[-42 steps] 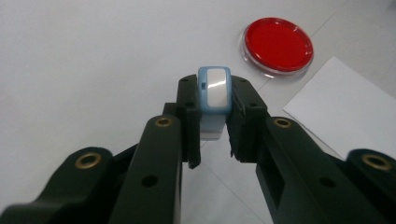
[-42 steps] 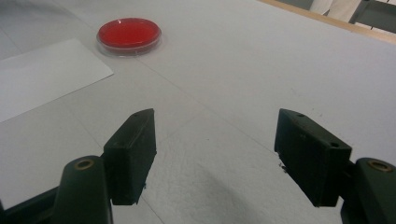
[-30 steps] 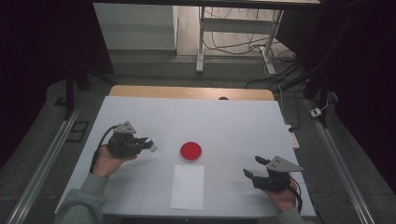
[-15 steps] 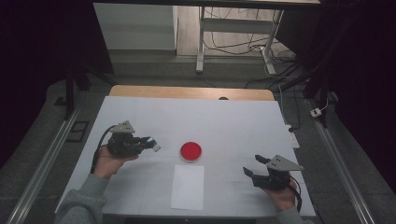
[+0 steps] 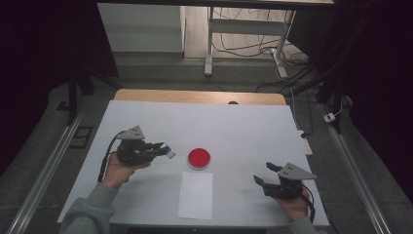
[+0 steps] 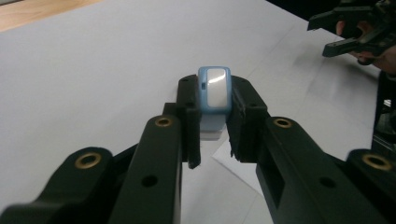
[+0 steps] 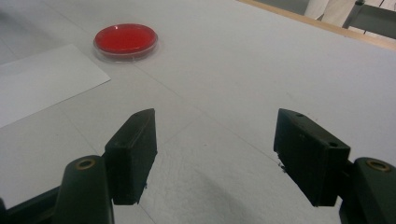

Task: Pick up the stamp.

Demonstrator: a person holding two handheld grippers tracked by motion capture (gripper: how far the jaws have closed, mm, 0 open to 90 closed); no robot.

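Item: small blue-and-white block (image 6: 214, 91), clamped between the jaws of my left tool (image 5: 160, 148), held above the white tabletop (image 5: 243, 131).

Bearing: the red dish (image 5: 199, 158) lies just beyond the block's tip, along the line the left tool points; the white paper sheet (image 5: 196, 194) sits directly on the near side of the dish.

Axis: the block's long side runs with the jaws, toward the dish.

My right tool (image 5: 267, 176): jaws wide apart, empty, resting well off to the dish's other side (image 7: 125, 38).

Nearer hand, by my judgement: left.
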